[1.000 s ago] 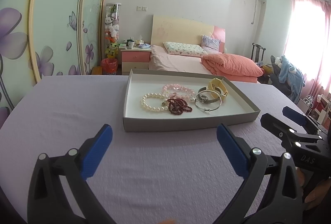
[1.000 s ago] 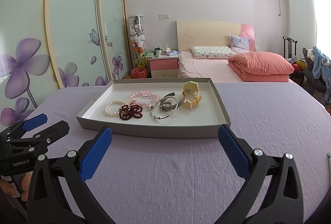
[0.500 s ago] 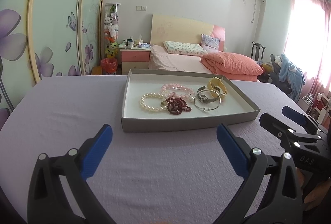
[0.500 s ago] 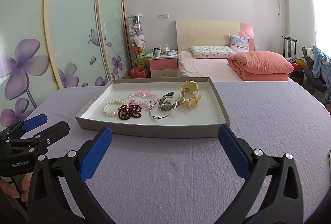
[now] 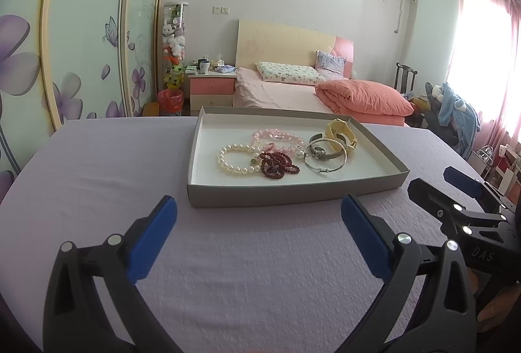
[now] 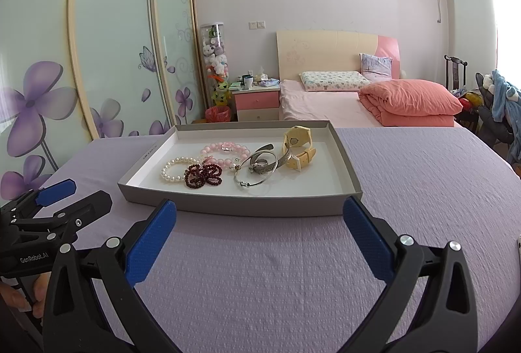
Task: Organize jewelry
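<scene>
Left gripper (image 5: 259, 216) spread wide, empty, above lilac cloth (image 5: 97, 174). Right gripper (image 6: 259, 216) likewise wide, empty. Tray (image 5: 293, 191) at 12 o'clock of both, apart from fingertips. Inside tray: pearls (image 5: 236, 158), red beads (image 5: 278, 164), pink beads (image 5: 276, 138), bangle (image 5: 325, 154), yellow watch (image 5: 342, 133), clustered, touching

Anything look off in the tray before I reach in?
Nothing spilled or broken. In the tray, the dark red beads overlap the pearl bracelet, and the silver bangles are piled against the yellow watch.
</scene>
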